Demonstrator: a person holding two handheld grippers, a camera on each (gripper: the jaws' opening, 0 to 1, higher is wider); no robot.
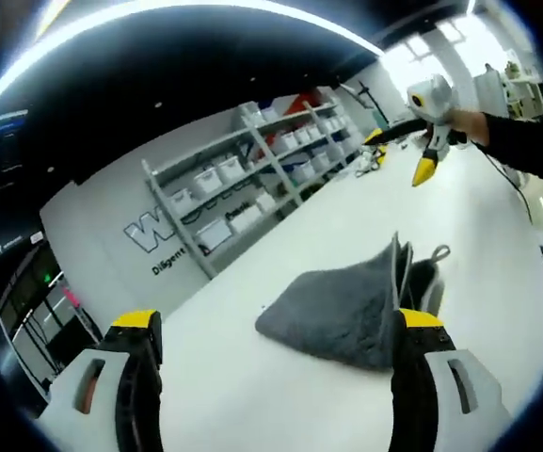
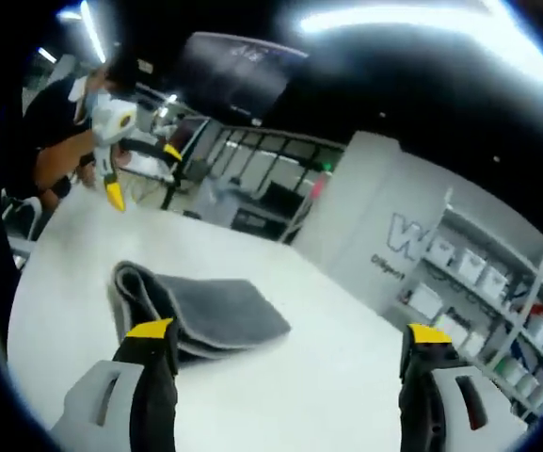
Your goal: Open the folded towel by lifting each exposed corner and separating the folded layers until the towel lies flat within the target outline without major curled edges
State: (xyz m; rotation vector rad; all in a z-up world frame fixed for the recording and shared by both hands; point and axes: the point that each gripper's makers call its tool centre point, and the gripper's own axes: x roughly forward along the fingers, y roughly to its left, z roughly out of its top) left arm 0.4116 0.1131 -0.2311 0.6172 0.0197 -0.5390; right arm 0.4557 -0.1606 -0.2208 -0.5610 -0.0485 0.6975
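You are holding your left gripper (image 1: 276,325) with its fingers (image 1: 136,325) standing wide apart and gripping nothing, hovering above the white surface (image 1: 205,377). In the left gripper view the folded towel (image 1: 346,301) is lying just ahead of the fingers and off toward the right one, whose yellow tip is overlapping its near edge; I cannot tell whether that tip is touching the cloth or only passing in front of it. The stacked layers and a small hanging loop are showing at the towel's far right end, so the open edges are facing away from the left finger. Beyond it, your right gripper (image 1: 428,132) is hanging well apart from the towel, raised above the surface. Moving to the right gripper view, the right gripper (image 2: 290,334) is likewise hovering with its fingers (image 2: 151,331) spread wide and empty. Here the towel (image 2: 210,311) is sitting just ahead of the left finger, its long axis running across the gap, with the curved stack of layers turned toward that finger. The left gripper (image 2: 111,141) is showing far off, raised in a person's hand. Judging from both views, neither gripper is on a corner yet, and the towel is not yet opened at all; no target outline is visible on the surface.
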